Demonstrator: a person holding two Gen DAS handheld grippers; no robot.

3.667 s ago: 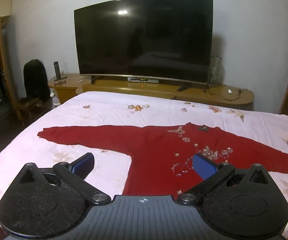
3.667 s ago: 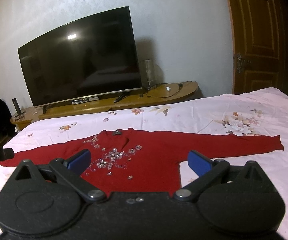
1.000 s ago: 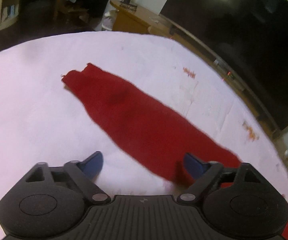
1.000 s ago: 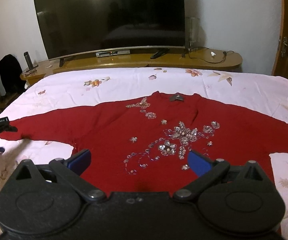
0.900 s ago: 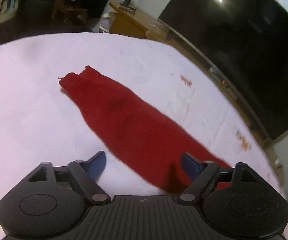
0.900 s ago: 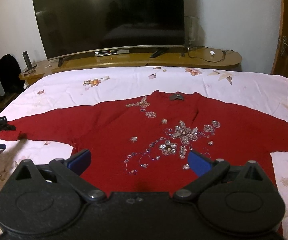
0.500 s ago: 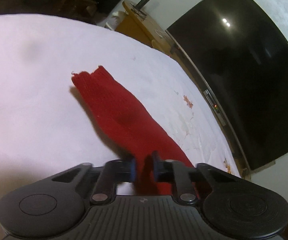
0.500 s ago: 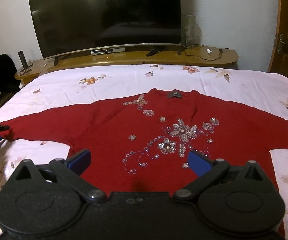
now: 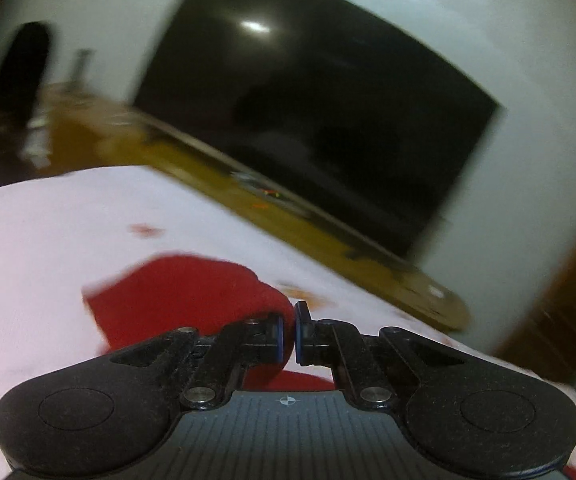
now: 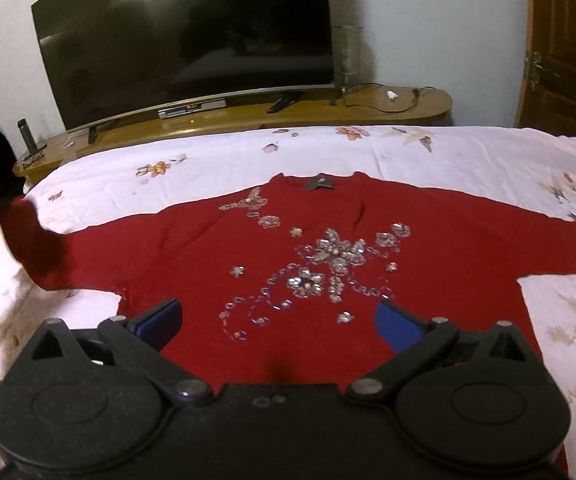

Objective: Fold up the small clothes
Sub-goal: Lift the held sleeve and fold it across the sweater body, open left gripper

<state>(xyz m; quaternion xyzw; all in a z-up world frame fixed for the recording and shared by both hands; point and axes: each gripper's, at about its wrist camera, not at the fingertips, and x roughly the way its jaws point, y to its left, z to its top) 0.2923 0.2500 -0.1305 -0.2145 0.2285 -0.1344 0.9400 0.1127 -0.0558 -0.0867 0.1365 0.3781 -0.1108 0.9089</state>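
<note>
Left gripper (image 9: pixel 289 334) is now pinching the red sweater's (image 10: pixel 328 248) sleeve (image 9: pixel 191 296) tight and lifting it off the floral bedsheet (image 10: pixel 428 152), where a second ago its jaws were gaping over it. Right gripper (image 10: pixel 277 320) is hanging wide open, holding nothing, over the beaded front (image 10: pixel 320 264) lying flat on the bed.

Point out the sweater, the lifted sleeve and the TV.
sweater (image 10: pixel 440 256), right wrist view, on the plain red chest beside the beading.
sleeve (image 9: pixel 191 292), left wrist view, on the raised red fold ahead of the pinching pads.
TV (image 10: pixel 183 40), right wrist view, on the middle of the dark screen.
</note>
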